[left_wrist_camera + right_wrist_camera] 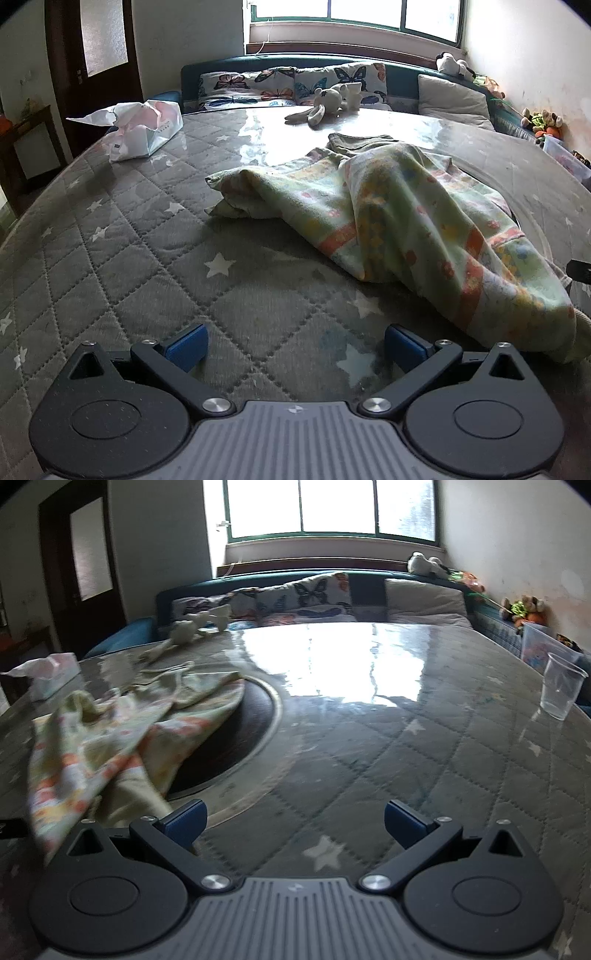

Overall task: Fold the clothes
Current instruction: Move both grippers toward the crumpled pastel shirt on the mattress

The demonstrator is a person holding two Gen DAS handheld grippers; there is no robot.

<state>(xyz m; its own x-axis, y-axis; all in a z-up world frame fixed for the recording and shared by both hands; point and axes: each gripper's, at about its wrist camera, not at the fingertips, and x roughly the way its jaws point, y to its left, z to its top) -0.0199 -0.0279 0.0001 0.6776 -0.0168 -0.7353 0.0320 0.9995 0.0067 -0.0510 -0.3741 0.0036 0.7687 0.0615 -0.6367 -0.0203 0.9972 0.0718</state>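
While the patterned garment (406,218) lies crumpled on the quilted counter (147,240), partly over a dark round inset (236,738), both sets of jaws stand spread and empty; best pinch two corners and draw it flat first. A tissue pack (144,133) and plastic cup (559,688) sit well apart.

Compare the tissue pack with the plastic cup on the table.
The tissue pack is white, opaque and crumpled, with paper sticking out; the plastic cup is clear, smooth and looks empty. The pack lies low at the left edge; the cup stands upright at the right. Both rest on the table.
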